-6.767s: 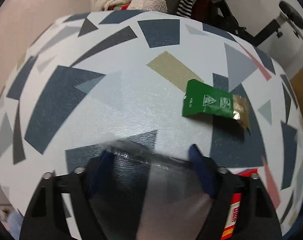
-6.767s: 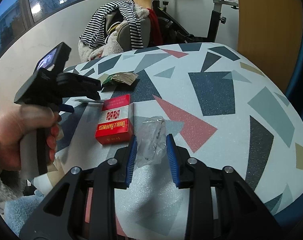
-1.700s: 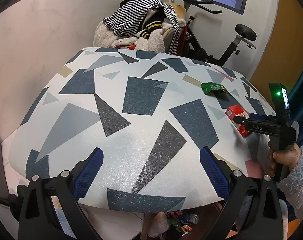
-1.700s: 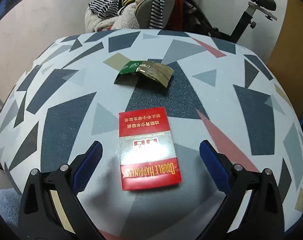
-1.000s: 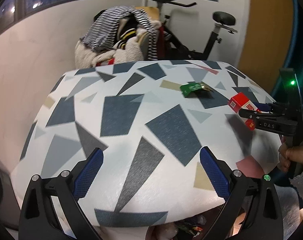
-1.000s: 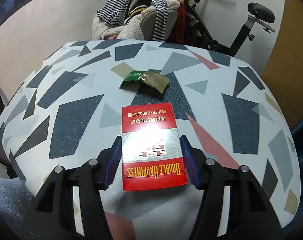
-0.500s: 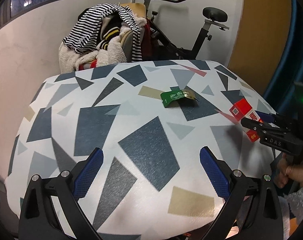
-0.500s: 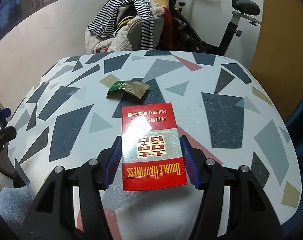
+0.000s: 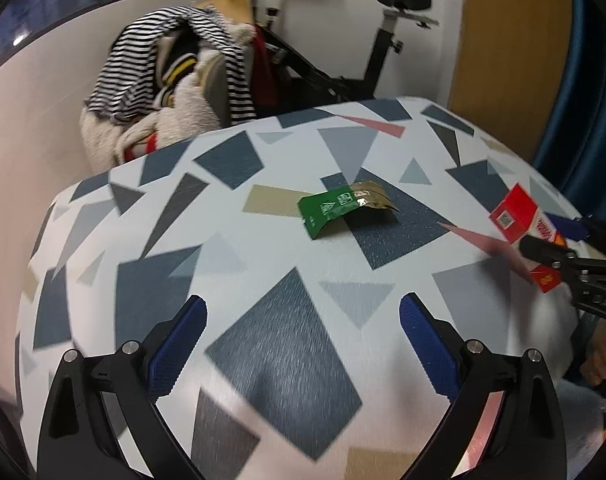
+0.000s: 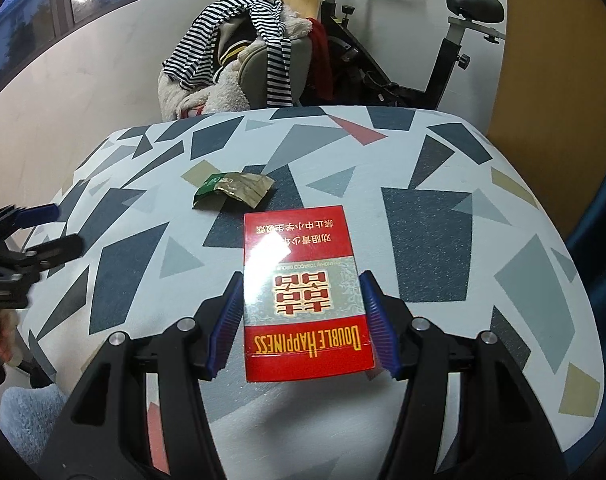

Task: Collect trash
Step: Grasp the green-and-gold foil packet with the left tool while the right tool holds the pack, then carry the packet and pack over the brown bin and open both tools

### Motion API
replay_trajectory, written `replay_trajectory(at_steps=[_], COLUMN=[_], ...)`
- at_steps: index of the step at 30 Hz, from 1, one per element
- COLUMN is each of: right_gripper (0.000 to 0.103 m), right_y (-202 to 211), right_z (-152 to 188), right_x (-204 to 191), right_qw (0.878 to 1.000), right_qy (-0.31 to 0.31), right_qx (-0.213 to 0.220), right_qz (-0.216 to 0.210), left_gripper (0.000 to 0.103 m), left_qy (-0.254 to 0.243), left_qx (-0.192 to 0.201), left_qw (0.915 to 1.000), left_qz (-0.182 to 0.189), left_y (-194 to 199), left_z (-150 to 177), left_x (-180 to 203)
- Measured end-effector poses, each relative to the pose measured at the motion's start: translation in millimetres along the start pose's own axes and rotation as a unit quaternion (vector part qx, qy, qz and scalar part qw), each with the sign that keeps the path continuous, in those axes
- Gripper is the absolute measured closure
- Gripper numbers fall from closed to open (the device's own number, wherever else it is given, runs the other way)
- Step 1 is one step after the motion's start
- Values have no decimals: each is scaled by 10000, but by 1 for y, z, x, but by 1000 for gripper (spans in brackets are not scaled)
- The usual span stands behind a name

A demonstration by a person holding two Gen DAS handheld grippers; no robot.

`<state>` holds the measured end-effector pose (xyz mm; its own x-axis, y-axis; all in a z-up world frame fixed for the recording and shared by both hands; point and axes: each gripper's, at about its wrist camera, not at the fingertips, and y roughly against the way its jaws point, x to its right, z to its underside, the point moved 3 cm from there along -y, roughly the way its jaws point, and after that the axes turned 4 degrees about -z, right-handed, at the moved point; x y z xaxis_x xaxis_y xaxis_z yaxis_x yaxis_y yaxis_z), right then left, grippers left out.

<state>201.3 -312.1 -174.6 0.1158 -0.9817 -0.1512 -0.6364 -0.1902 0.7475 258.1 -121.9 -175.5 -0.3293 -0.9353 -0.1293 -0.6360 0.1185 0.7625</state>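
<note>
Room: an exercise bike [image 10: 443, 60] and a chair heaped with striped clothing [image 10: 243, 52] were seen beyond the far edge of the bench, against a pale wall.
Bench: the bench [image 10: 443, 240] was covered in white with dark blue, grey, tan and pink angular patches.
Right gripper: the right gripper [image 10: 301, 320] was clenched on the red cigarette pack [image 10: 303, 288], whose two long sides were pressed by the blue pads [image 10: 225, 328].
Cigarette pack: the pack was held flat above the near part of the bench, its printed name seen upside down at the near end; in the left wrist view it was seen at the right edge [image 9: 523, 220], tilted and raised off the surface.
Left gripper: the left gripper [image 9: 303, 344] was spread wide with nothing between its pads, over the near part of the bench; in the right wrist view it was seen at the far left [image 10: 27, 240].
Green wrapper: a crumpled green and gold wrapper [image 9: 343, 208] was lying on the bench, just beyond the far end of the pack in the right wrist view [image 10: 233, 192], apart from both grippers.
Blur: the near part of the left wrist view was smeared.
</note>
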Motion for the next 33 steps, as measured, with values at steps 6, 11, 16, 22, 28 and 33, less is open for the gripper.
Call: replay_trajectory(at_steps=[6,11,16,22,28,33], right_gripper=[44,44,44,44,44,44], right_y=[-2,-4,-2,2,10,16], right_z=[-5,-5,-4,2,7,9], right_x=[6,12,20,23,21,12], right_qw=[9999,9999,9997,9997,9996,9996], right_qy=[-94,-140,-172,-156,-292,-287], right_qx=[17,17,4,-29,3,66], right_qz=[54,80,154,180,68,-25], left_gripper=[8,8,15,84,92,92], left_qy=[-540,-628,-912,-998,-731,-140], left_qx=[-117,-190,-431,-652,-335,-253], left_qw=[9985,9978,9943,9923,9967,9985], left_qz=[24,-89,-342,-330,-119,474], left_y=[-43,-76,-109,-130,-98,-55], left_z=[-20,-39,-55,-62,-63,-47], left_x=[20,27,35,37,24,11])
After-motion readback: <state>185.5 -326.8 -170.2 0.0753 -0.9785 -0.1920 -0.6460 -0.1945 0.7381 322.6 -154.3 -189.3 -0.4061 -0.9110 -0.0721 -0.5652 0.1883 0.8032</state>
